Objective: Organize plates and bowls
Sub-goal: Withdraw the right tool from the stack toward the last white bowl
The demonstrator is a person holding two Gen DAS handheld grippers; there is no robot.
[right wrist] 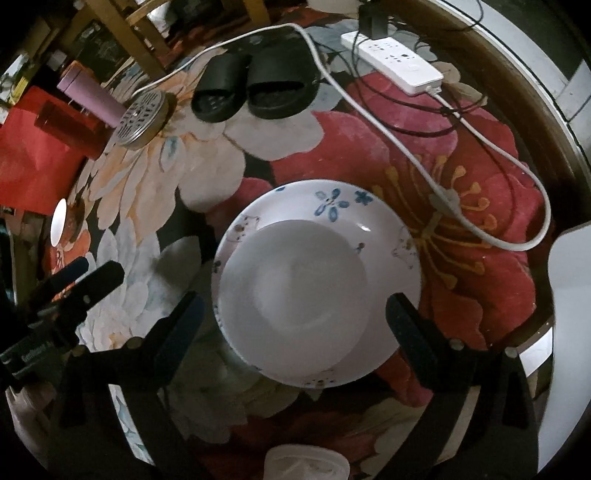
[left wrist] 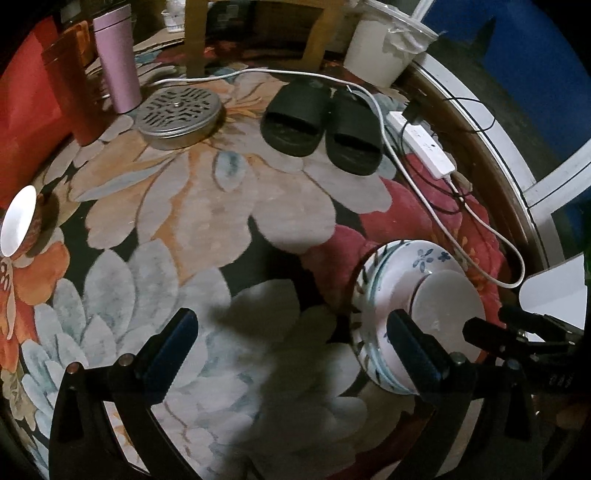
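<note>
On the floral rug lies a flower-patterned plate (right wrist: pixel 332 206) with a plain white plate (right wrist: pixel 295 291) resting in it, off-centre toward me. My right gripper (right wrist: pixel 295 314) hovers over this stack, open wide, with one finger on either side of it and neither pad touching. My left gripper (left wrist: pixel 291 339) is open over bare rug; the stack (left wrist: pixel 399 288) sits at its right finger (left wrist: pixel 410 339), outside the gap. A small white-lined bowl (left wrist: pixel 18 225) stands at the far left, also visible as a small bowl (right wrist: pixel 59 221) in the right wrist view.
Black slippers (left wrist: pixel 321 125), a white power strip (left wrist: pixel 424 144) with a looping cable (right wrist: pixel 406 147), a perforated metal tin (left wrist: pixel 177 110), a pink tumbler (left wrist: pixel 118 59), a red cup (left wrist: pixel 70 92) and a white bucket (left wrist: pixel 384 48) ring the rug. Wooden legs (left wrist: pixel 195 33) stand behind.
</note>
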